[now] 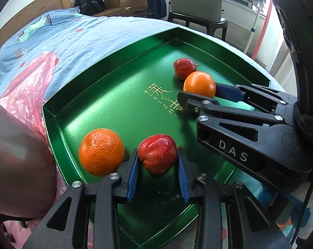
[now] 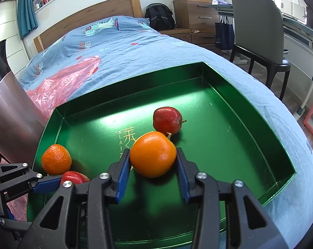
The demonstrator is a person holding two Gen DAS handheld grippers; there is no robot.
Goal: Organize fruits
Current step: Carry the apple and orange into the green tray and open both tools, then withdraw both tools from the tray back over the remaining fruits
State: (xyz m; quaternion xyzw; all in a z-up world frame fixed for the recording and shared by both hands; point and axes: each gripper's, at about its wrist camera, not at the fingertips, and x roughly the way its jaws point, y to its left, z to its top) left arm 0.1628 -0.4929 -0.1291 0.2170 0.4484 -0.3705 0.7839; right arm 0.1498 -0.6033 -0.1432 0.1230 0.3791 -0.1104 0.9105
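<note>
A green metal tray [image 1: 115, 103] [image 2: 218, 114] lies on the bed. My left gripper [image 1: 158, 153] is shut on a red apple [image 1: 157, 153] near the tray's front left corner, the blue pads pressing on both its sides. In the right wrist view this apple [image 2: 73, 177] shows partly behind a left finger [image 2: 46, 184]. Right beside it on the tray floor sits a bumpy orange [image 1: 101, 151] [image 2: 56, 159]. My right gripper [image 2: 152, 151] [image 1: 197, 90] is shut on a smooth orange [image 2: 153, 154] [image 1: 199, 84] mid-tray. Just behind that orange is a second red apple [image 1: 184, 68] [image 2: 166, 119].
A red plastic bag [image 1: 27, 87] [image 2: 61, 83] is spread over the blue bedsheet [image 2: 125, 47] left of the tray. A glossy brown object [image 1: 15, 155] [image 2: 9, 114] stands close at the left. The bed's edge curves off on the right, where a chair [image 2: 258, 27] stands.
</note>
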